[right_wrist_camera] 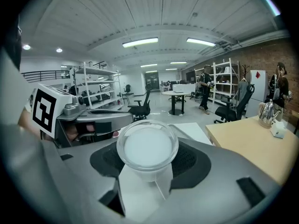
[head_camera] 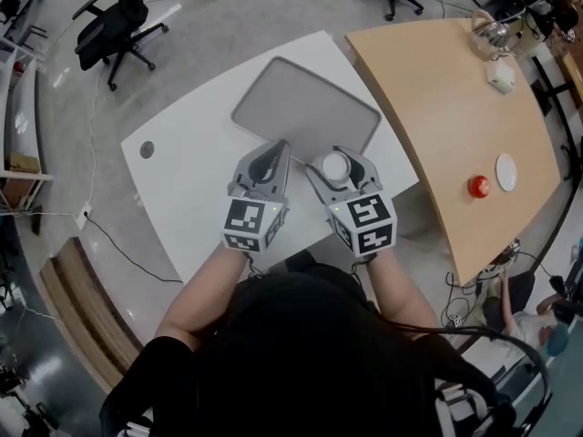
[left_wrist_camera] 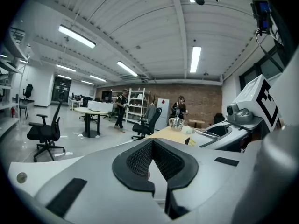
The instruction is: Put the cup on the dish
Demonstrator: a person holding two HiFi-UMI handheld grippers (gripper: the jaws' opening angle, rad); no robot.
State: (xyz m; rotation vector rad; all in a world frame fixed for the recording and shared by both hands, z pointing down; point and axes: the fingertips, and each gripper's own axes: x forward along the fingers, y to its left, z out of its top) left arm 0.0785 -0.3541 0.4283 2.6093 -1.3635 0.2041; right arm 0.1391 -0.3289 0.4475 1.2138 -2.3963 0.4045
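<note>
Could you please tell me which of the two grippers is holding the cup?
The right gripper: the cup sits clamped between its jaws, whereas the left gripper is shut on nothing.

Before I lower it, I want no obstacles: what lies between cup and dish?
Nothing: in the head view the cup, held in the right gripper, shows at the bare dish's near edge.

Cup [right_wrist_camera: 147, 148] clear/whitish; tray [head_camera: 305, 107] grey; table [head_camera: 182, 153] wht; desk [head_camera: 437, 107] tan wood.
</note>
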